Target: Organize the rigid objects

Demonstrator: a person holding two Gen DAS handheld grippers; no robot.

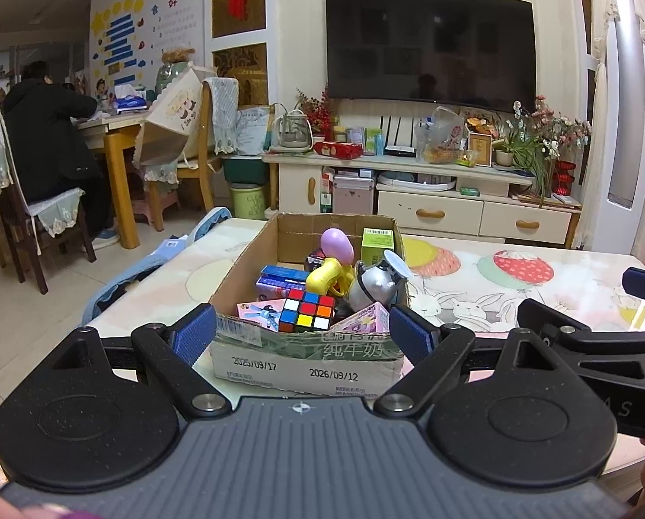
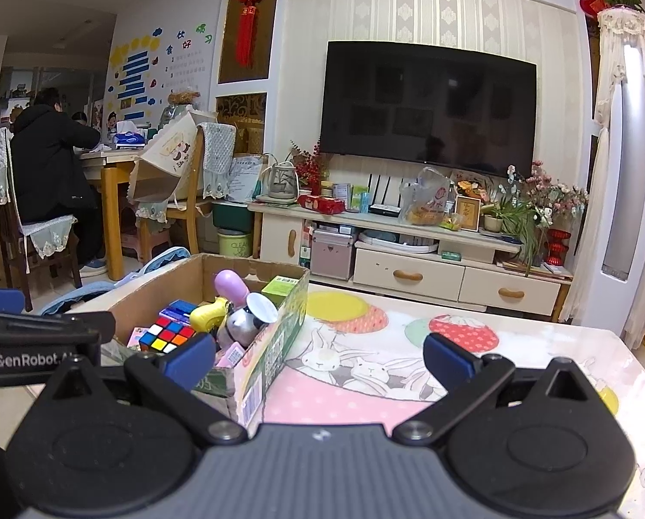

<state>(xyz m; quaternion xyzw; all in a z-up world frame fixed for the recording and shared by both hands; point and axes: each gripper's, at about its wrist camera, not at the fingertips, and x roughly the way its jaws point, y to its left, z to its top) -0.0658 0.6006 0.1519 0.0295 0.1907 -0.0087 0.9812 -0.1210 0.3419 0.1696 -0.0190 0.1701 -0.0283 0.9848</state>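
Observation:
An open cardboard box [image 1: 305, 361] stands on the table, full of small items: a colour cube [image 1: 307, 315], a yellow toy [image 1: 329, 277], a purple egg [image 1: 336, 244], a silver kettle-like toy [image 1: 376, 285], a green carton [image 1: 378, 244] and pink packets [image 1: 365, 318]. My left gripper [image 1: 303, 333] is open, its blue pads level with the box's near wall, nothing held. In the right wrist view the box [image 2: 275, 346] sits to the left with the cube [image 2: 167, 335] inside. My right gripper [image 2: 320, 359] is open over the table beside the box's right wall.
The table carries a printed cloth with rabbits [image 2: 365, 367] and balloons [image 1: 523, 268]. A TV cabinet [image 1: 430, 207] and a dark TV [image 1: 428, 45] stand behind. A person in black [image 1: 48, 142] sits at a dining table far left. The right gripper's arm [image 1: 599, 337] shows at right.

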